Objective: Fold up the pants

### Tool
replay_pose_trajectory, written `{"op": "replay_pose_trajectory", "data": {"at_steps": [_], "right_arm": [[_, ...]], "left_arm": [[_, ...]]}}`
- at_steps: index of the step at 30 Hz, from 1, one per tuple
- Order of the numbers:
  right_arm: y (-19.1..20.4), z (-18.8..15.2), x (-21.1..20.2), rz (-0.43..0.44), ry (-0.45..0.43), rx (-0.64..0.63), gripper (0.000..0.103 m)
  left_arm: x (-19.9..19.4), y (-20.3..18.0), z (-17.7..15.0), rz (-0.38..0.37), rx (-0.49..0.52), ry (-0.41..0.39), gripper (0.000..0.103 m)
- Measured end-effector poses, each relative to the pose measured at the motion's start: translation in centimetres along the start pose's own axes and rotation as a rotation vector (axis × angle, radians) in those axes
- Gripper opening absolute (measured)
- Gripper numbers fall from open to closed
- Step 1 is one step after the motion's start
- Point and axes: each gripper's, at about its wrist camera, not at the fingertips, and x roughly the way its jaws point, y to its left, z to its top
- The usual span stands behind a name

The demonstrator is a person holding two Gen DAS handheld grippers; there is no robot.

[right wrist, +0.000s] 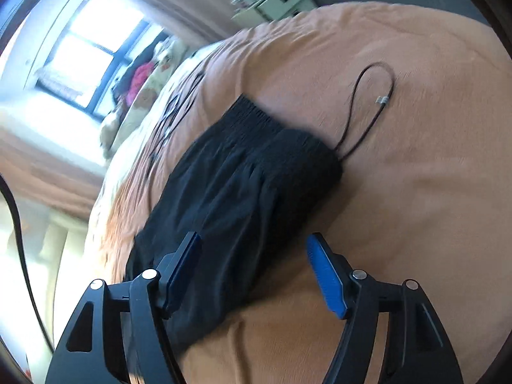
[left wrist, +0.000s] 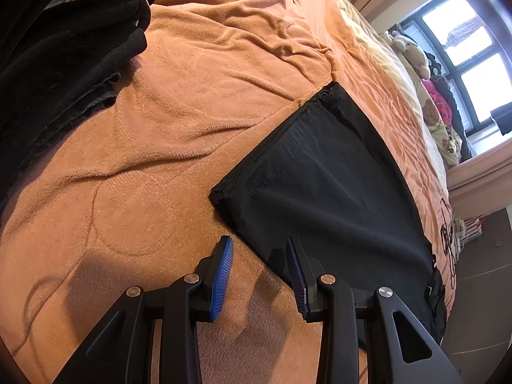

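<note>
Black pants (left wrist: pixel 320 176) lie folded flat on an orange blanket (left wrist: pixel 160 160), hem corner toward the middle of the left wrist view. My left gripper (left wrist: pixel 258 251) hovers open at the pants' near edge; its right finger (left wrist: pixel 294 272) is over the fabric and its left finger (left wrist: pixel 222 272) over bare blanket. In the right wrist view the pants (right wrist: pixel 243 176) show their gathered waistband (right wrist: pixel 256 115), and a drawstring loop (right wrist: pixel 368 96) trails onto the blanket. My right gripper (right wrist: pixel 252 249) stands open above the pants, pads clear of the cloth.
A pile of dark folded clothes (left wrist: pixel 64 48) sits at the far left of the bed. Stuffed toys (left wrist: pixel 412 51) line the bed's far side under a window (left wrist: pixel 464 48). Dark floor (left wrist: pixel 473 288) lies beyond the bed edge. A pale drawer unit (right wrist: pixel 281 0) stands past the bed.
</note>
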Motion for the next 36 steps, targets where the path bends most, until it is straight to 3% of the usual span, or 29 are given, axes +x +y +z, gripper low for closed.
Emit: {"op": "replay_pose_trajectory", "data": {"at_steps": [11, 17, 21, 31, 34, 36], "right_arm": [[5.2, -5.7, 0.7, 0.106, 0.146, -0.193, 0.068], [7.2, -8.8, 2.1, 0.158, 0.212, -0.248, 0.068], [7.8, -9.2, 4.2, 0.176, 0.274, -0.271, 0.06], [9.1, -9.5, 6.7, 0.178, 0.341, -0.303, 0.059], [8.6, -10.2, 6.9, 0.194, 0.35, -0.284, 0.045], [8.4, -10.5, 7.6, 0.185, 0.357, -0.264, 0.023]], "left_arm": [[-0.1, 0.2, 0.0, -0.063, -0.026, -0.002, 0.037], [0.9, 0.3, 0.1, -0.049, -0.033, 0.007, 0.037], [1.1, 0.5, 0.3, -0.054, -0.031, 0.0, 0.037], [1.0, 0.8, 0.3, -0.067, -0.031, -0.002, 0.037], [1.1, 0.9, 0.3, -0.067, -0.028, -0.007, 0.037], [1.1, 0.9, 0.2, -0.069, -0.026, -0.01, 0.037]]}}
